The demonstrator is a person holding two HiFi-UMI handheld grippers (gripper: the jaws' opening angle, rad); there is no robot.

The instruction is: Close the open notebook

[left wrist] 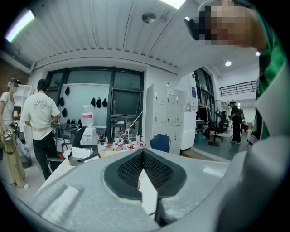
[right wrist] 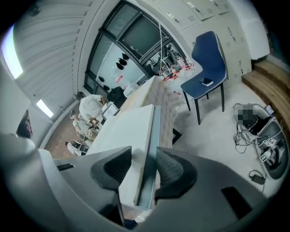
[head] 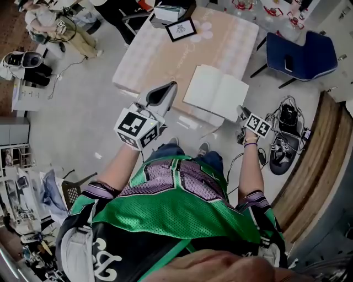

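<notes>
The open notebook (head: 216, 91) lies flat with blank white pages on the pale table (head: 143, 55), near its front edge. In the right gripper view my right gripper (right wrist: 144, 170) straddles the near right corner of the notebook (right wrist: 131, 131), with pages and grey cover pinched between the pads. In the head view the right gripper (head: 241, 112) sits at that same corner. My left gripper (head: 172, 85) is held up over the table's front edge, left of the notebook and apart from it. Its jaws (left wrist: 143, 154) meet with nothing between them.
A framed picture (head: 181, 30) and a box (head: 168, 12) stand at the table's far side. A blue chair (head: 300, 52) is to the right. Cables and gear (head: 287, 137) lie on the floor beside a wooden step (head: 320, 160). People (head: 52, 25) stand far left.
</notes>
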